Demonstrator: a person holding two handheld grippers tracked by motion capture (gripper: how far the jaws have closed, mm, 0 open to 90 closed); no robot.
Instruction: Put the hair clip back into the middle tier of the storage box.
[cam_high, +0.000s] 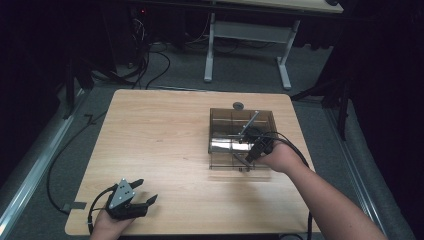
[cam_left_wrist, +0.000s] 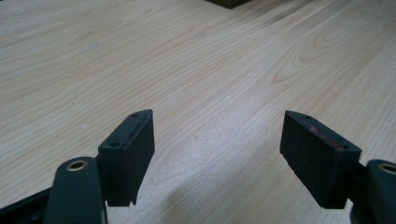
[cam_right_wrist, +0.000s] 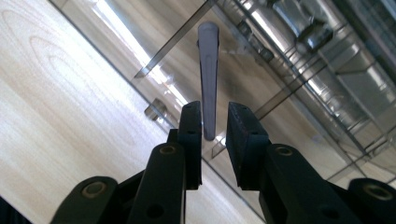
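Right gripper (cam_right_wrist: 215, 123): the two black jaws stand narrow, with a small gap between them. A slim grey metal handle (cam_right_wrist: 208, 70) enters that gap from above. It is flat, smooth and slightly tapered, with a rounded far end. Its near end lies against the inner face of the left-hand jaw as that view shows it; a sliver of light separates it from the other jaw. Whether the jaws actually clamp the handle cannot be told.

In the high view the right gripper (cam_high: 259, 148) sits over the near right part of a clear, smoke-tinted organiser tray (cam_high: 216, 131). The handle (cam_high: 248, 125) rises tilted from the gripper toward the tray's far side. The tray is rectangular and split by thin dividers into several compartments; its walls and floor give bright reflections. Which compartment the handle's lower end occupies cannot be told. Other metal pieces (cam_right_wrist: 299, 18) lie in the farther compartments, too blurred to identify.

Left gripper (cam_left_wrist: 218, 156): the jaws stand wide apart with bare tabletop between them and nothing held. In the high view the left gripper (cam_high: 142, 192) rests low at the near left of the wooden table (cam_high: 155, 135), well apart from the tray.

A small dark round object (cam_high: 238, 105) lies on the table just beyond the tray's far edge.
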